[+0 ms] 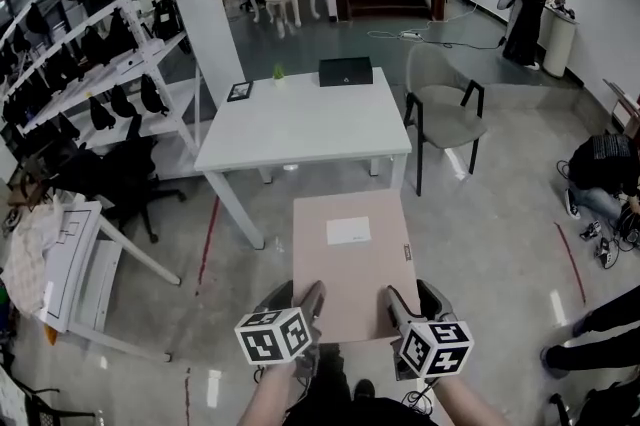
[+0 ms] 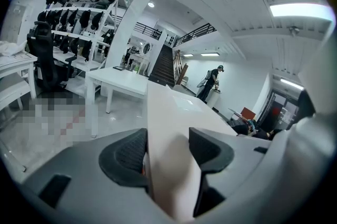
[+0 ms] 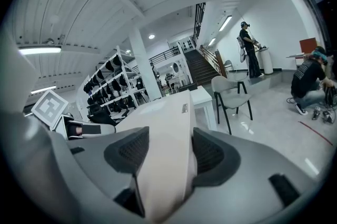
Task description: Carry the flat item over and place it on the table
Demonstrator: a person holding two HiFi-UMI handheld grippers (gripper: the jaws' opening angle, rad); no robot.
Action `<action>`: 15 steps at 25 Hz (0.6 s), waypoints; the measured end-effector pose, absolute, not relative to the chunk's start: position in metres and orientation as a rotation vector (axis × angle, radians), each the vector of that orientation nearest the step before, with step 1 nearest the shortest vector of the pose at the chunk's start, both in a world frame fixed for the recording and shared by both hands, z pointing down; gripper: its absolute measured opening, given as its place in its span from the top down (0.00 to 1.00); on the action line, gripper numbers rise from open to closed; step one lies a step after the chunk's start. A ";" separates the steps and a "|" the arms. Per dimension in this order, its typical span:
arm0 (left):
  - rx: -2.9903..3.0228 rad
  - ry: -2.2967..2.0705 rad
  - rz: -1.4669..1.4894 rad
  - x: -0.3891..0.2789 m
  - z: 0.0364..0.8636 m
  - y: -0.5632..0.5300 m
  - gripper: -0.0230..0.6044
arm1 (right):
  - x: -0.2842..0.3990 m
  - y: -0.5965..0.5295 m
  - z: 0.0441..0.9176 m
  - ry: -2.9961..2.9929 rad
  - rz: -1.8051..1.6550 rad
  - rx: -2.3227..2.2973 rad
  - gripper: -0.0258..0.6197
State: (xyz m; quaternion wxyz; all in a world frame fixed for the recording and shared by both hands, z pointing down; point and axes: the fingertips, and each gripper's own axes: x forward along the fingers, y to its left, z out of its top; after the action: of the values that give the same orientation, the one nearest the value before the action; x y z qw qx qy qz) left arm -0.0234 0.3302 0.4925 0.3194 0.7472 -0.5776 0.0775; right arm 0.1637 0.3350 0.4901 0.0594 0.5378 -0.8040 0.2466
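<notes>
A flat tan cardboard box with a white label hangs level in front of me, above the floor. My left gripper is shut on its near left edge, and my right gripper is shut on its near right edge. In the left gripper view the flat box runs out between the black pads. The right gripper view shows the flat box clamped the same way between its pads. The white table stands just beyond the box's far edge.
On the table's far side sit a black case, a small picture frame and a small green object. A grey chair stands to its right, white racks to the left. People are at the right and far back.
</notes>
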 end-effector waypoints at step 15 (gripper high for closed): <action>1.968 -1.486 0.209 -0.077 0.506 0.158 0.57 | 0.111 0.167 0.502 -2.394 0.755 1.669 0.57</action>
State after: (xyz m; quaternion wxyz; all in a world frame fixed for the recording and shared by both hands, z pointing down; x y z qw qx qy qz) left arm -0.0772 0.1575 0.5065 0.3272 0.7514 -0.5674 0.0798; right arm 0.1108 0.1669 0.5022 0.0634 0.5524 -0.7927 0.2500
